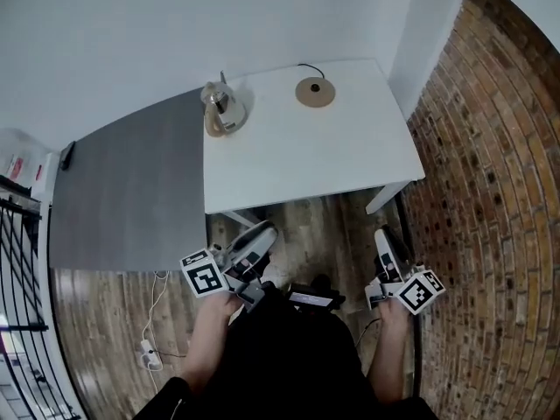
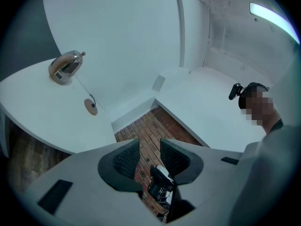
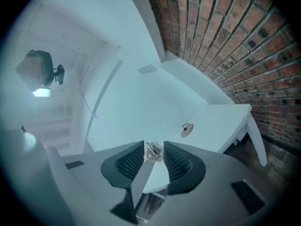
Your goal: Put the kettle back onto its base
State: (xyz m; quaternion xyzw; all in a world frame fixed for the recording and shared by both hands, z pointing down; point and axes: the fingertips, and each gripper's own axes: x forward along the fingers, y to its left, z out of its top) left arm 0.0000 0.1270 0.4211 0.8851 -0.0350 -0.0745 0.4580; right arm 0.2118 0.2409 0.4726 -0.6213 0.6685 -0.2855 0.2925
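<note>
A shiny metal kettle (image 1: pixel 222 108) stands on the white table (image 1: pixel 306 160) near its far left corner. Its round tan base (image 1: pixel 314 92), with a black cord, lies apart from it further right near the back edge. Both grippers hang low in front of the table, over the wooden floor. My left gripper (image 1: pixel 259 237) is open with nothing between its jaws; its view shows the kettle (image 2: pixel 66 66) and the base (image 2: pixel 91 106) far off. My right gripper (image 1: pixel 383 237) is open too; the distant kettle (image 3: pixel 154 150) shows through its gap, with the base (image 3: pixel 187 129) to the right.
A grey tabletop (image 1: pixel 122 191) adjoins the white table on the left. A brick wall (image 1: pixel 494 147) runs close along the right. A black metal rack (image 1: pixel 17 261) stands at far left. A white cable and plug (image 1: pixel 149 353) lie on the floor. A table leg (image 1: pixel 389 198) stands near my right gripper.
</note>
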